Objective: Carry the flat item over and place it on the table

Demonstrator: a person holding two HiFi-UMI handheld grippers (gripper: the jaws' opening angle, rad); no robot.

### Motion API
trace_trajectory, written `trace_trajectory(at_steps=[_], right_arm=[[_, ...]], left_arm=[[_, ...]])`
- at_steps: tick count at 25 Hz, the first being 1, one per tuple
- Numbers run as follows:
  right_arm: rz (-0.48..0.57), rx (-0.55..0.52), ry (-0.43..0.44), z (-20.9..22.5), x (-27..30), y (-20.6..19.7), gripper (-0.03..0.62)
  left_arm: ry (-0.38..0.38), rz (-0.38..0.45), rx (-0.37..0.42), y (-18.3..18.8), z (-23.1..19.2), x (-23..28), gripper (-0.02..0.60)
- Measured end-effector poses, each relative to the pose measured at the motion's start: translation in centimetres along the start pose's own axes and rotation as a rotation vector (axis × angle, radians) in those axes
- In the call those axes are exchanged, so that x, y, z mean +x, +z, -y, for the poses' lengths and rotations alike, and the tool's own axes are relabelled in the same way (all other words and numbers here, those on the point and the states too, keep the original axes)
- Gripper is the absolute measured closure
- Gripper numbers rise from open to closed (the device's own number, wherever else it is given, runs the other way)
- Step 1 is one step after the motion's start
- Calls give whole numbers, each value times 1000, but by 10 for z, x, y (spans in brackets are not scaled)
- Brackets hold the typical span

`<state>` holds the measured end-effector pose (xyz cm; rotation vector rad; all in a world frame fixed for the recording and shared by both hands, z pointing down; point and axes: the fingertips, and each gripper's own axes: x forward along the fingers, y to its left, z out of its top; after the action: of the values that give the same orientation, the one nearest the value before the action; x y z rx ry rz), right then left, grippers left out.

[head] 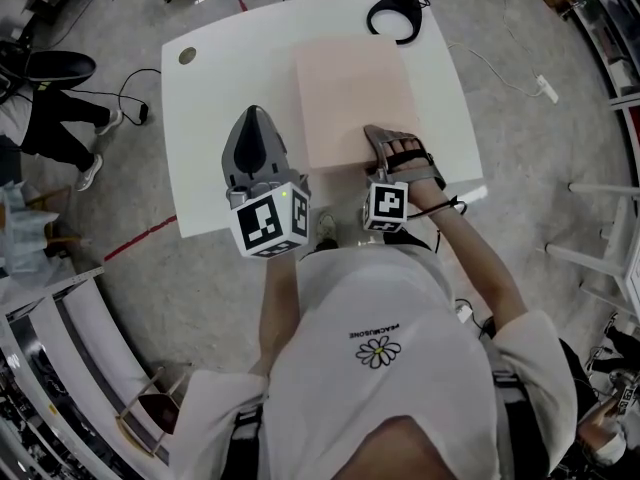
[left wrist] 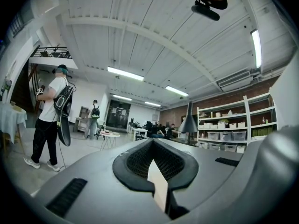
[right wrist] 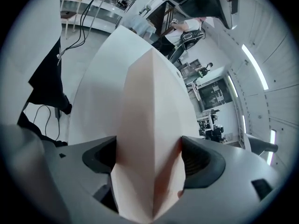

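Note:
A pale pink flat board (head: pixel 355 93) lies on the white table (head: pixel 230 78), reaching from the far side to the near edge. My right gripper (head: pixel 392 148) sits at the board's near edge, one jaw on either side of it. In the right gripper view the board (right wrist: pixel 149 101) fills the gap between the jaws, which stand wide; the right gripper (right wrist: pixel 148 157) looks open around it. My left gripper (head: pixel 254 128) is held above the table's near left part, tip tilted upward and shut. The left gripper view looks at the ceiling; the left gripper (left wrist: pixel 156 171) shows a thin pale sliver between its closed pads.
A black ring-shaped object (head: pixel 397 13) rests at the table's far edge, beyond the board. A round cable hole (head: pixel 188 56) marks the far left corner. Someone stands on the floor at left (head: pixel 50 118), with cables nearby. White racks (head: pixel 610 218) stand at right.

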<state>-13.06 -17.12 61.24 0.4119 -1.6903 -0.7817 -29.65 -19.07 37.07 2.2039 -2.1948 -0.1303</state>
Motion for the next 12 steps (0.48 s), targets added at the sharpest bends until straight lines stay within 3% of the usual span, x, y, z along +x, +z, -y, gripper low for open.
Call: trace_trajectory(at_steps=[12], right_arm=[[8, 18, 182, -15, 2, -2, 238]], left_arm=[[4, -5, -3, 0, 1, 2, 575]])
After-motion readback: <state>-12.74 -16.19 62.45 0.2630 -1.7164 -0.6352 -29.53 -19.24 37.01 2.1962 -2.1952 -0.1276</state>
